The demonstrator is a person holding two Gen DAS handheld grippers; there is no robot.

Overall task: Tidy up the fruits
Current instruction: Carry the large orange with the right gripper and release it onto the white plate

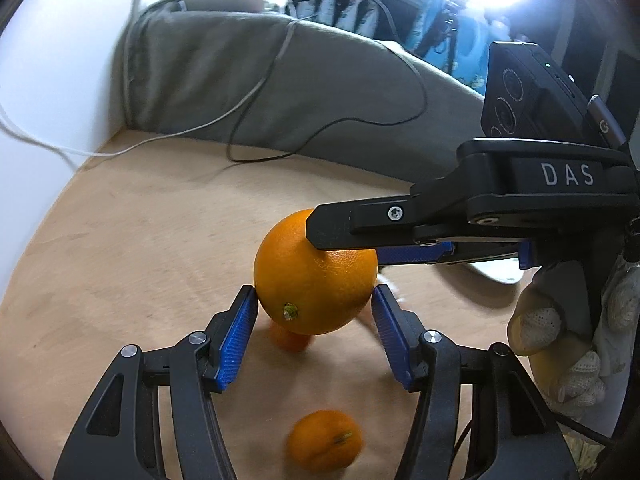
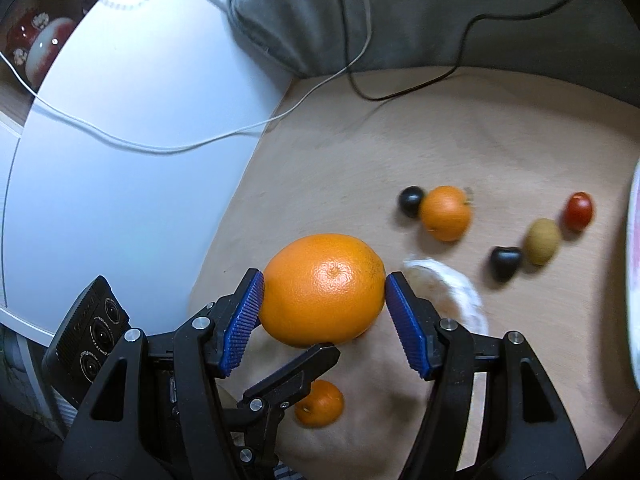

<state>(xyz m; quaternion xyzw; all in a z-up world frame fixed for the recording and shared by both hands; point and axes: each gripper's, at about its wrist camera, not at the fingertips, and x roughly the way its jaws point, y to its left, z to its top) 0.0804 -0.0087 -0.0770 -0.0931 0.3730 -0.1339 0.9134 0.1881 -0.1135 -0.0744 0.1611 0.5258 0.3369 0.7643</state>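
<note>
Orange (image 2: 323,289) sits between both grippers: right gripper (image 2: 324,312) pads touching each side, left gripper (image 1: 314,330) barely touching. Confirm one firm grip before the other lets go.

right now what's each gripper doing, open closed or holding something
left gripper: shut on the big orange.
right gripper: pads at the same orange's sides; real grip or just touching, cannot tell.
</note>
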